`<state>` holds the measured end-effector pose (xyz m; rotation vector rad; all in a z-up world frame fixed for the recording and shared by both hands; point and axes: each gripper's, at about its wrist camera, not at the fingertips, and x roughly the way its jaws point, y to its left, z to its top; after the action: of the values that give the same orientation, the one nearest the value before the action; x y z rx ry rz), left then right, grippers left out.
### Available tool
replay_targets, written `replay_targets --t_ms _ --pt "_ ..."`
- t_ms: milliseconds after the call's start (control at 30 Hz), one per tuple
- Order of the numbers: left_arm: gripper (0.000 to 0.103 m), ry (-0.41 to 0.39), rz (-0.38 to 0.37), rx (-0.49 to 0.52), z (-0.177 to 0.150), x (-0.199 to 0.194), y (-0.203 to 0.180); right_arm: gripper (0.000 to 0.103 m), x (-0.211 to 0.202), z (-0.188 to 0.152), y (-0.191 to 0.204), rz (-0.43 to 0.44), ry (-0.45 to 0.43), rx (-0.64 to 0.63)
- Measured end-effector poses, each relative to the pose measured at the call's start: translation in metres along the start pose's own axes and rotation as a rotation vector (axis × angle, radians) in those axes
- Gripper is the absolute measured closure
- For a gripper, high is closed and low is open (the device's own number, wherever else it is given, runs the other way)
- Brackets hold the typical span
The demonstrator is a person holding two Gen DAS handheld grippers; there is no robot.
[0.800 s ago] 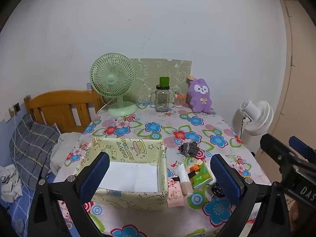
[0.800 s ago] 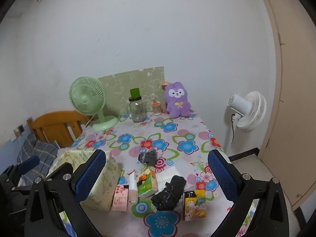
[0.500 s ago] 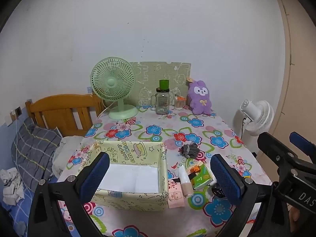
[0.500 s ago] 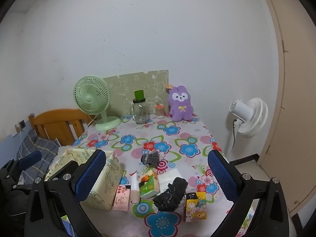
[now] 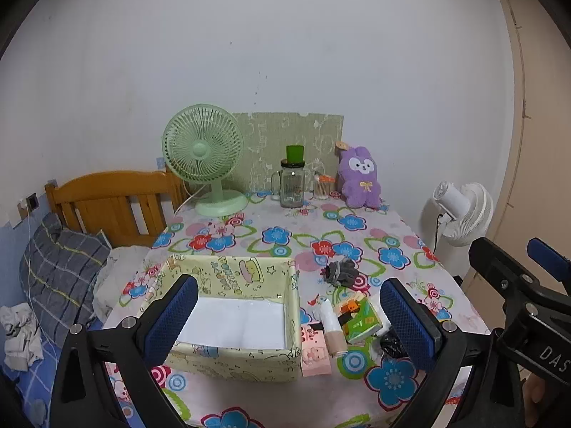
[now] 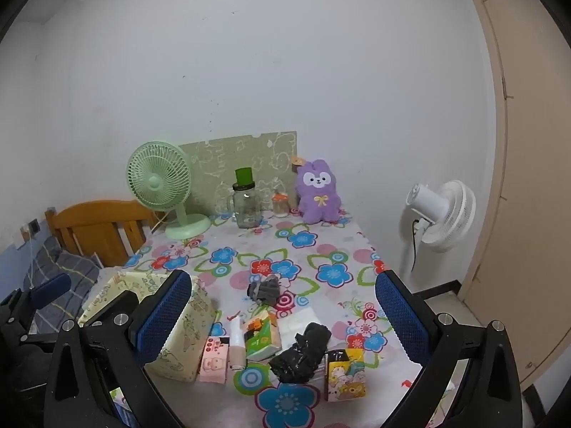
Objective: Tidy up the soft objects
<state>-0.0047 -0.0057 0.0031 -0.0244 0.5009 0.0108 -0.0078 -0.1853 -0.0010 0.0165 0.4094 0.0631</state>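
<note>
Both tools hang spread wide and empty above the near edge of the table, pitched downward, probably so each can survey the clutter before choosing.

The left tool frames the fabric storage box, whose white bottom is bare, ready to receive things. The right tool frames the pile beside it: a black crumpled cloth, grey sock, green tissue pack, yellow carton, pink packet.

The pile sits near the table's front edge and just beside the box wall; the middle of the table is open.
</note>
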Motion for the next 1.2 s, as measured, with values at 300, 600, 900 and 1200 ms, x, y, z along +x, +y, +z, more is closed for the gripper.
replay_targets --t_ms 300,600,900,1200 --pt "0.000 -0.012 -0.002 0.012 -0.0026 0.0000 -0.0006 0.000 0.0005 -0.0003 0.0004 0.008 0.001 -0.001" --pt "0.000 -0.014 0.002 0.014 -0.0052 0.0005 -0.0041 0.000 0.0048 0.0021 0.0000 0.000 0.003 -0.002" --pt "0.000 -0.014 -0.001 0.015 -0.0040 0.0019 -0.0054 0.000 0.0037 0.0020 0.0002 0.000 0.003 0.003" --pt "0.000 -0.015 -0.004 0.011 -0.0026 0.0031 -0.0047 0.000 0.0040 0.0010 0.0002 0.000 0.005 0.003"
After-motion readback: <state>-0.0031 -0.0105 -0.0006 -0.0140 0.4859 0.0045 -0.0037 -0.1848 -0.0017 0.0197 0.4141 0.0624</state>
